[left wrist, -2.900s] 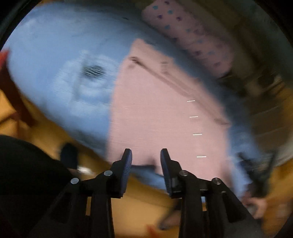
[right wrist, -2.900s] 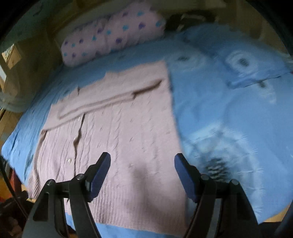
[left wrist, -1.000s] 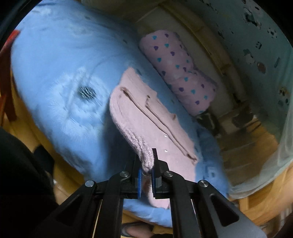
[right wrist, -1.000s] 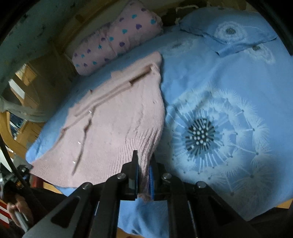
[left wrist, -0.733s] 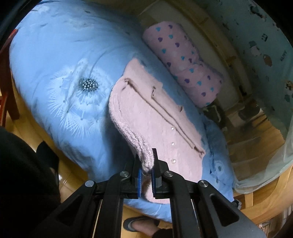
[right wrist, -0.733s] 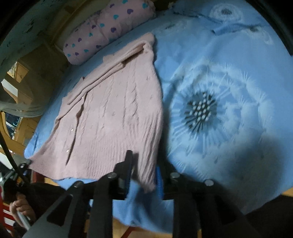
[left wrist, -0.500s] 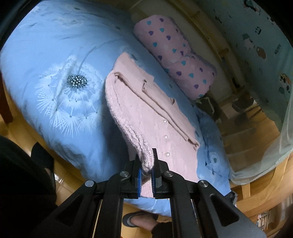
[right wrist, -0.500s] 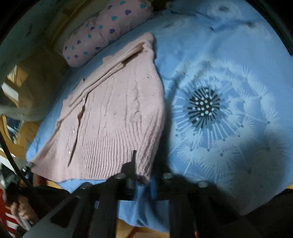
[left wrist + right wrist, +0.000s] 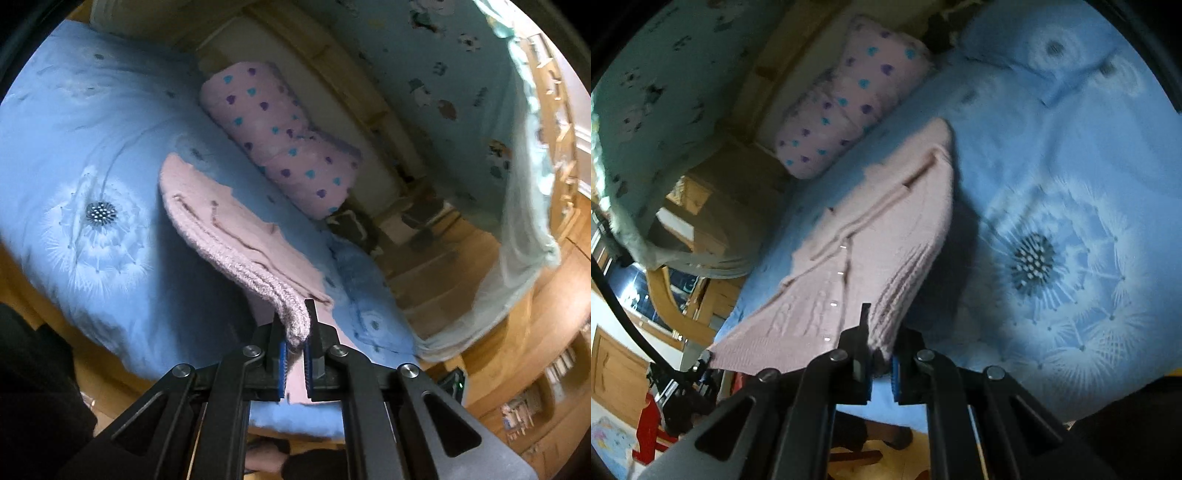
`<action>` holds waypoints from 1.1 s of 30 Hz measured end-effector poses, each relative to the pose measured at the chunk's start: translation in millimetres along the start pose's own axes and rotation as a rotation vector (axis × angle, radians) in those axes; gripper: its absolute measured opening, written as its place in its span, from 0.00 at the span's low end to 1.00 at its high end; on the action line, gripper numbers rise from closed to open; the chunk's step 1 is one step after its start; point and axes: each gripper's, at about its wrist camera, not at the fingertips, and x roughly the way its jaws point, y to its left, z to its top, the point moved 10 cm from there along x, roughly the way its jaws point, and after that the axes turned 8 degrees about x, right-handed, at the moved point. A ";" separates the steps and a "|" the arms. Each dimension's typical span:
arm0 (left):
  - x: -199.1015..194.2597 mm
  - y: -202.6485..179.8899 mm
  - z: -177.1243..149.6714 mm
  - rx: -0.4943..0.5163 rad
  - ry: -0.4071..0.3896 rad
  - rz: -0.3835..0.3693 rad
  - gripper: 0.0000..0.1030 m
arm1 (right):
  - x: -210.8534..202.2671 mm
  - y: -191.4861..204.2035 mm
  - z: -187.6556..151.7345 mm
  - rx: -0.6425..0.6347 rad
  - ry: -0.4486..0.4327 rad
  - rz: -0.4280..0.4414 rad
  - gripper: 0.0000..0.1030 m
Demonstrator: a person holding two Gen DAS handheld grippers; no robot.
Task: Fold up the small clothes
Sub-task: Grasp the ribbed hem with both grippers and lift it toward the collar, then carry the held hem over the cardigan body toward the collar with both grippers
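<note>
A pink knitted cardigan (image 9: 229, 236) (image 9: 886, 236) lies on a blue dandelion-print bedspread (image 9: 74, 122) (image 9: 1071, 177). Its ribbed hem is raised off the bed at both near corners. My left gripper (image 9: 295, 332) is shut on one hem corner, seen in the left wrist view. My right gripper (image 9: 881, 345) is shut on the other hem corner, seen in the right wrist view. The collar end and folded sleeves still rest on the bedspread, toward the far side. The cardigan's buttons run down its front.
A pink pillow with coloured hearts (image 9: 280, 136) (image 9: 849, 99) lies along the bed's far side. Pale green netting (image 9: 524, 206) (image 9: 639, 122) hangs beside the bed. Wooden floor and furniture (image 9: 517, 350) surround it. A person's foot (image 9: 262, 458) shows below the bed edge.
Both grippers closed on the cardigan's hem corners and have risen, lifting the hem off the bedspread. The right jaws went from slightly apart to fully pinched on the knit.
</note>
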 end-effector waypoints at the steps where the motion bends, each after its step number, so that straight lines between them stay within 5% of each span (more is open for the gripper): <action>1: -6.3 -3.2 -1.0 0.012 -0.009 -0.005 0.00 | -8.4 5.1 2.0 -0.017 -0.008 0.011 0.06; 5: -21.5 -14.1 -2.7 0.035 -0.027 -0.027 0.00 | -37.6 10.5 4.0 -0.033 -0.047 0.018 0.06; 11: -41.6 -25.5 -19.0 0.146 -0.007 0.044 0.00 | -71.2 9.0 -7.7 -0.071 -0.065 -0.021 0.06; 21: -81.0 -33.9 -30.3 0.140 -0.029 0.043 0.00 | -114.0 30.5 -29.6 -0.164 -0.118 -0.043 0.06; 33: -125.1 -54.1 -41.0 0.146 -0.163 0.068 0.00 | -151.0 71.6 -51.9 -0.358 -0.165 -0.093 0.07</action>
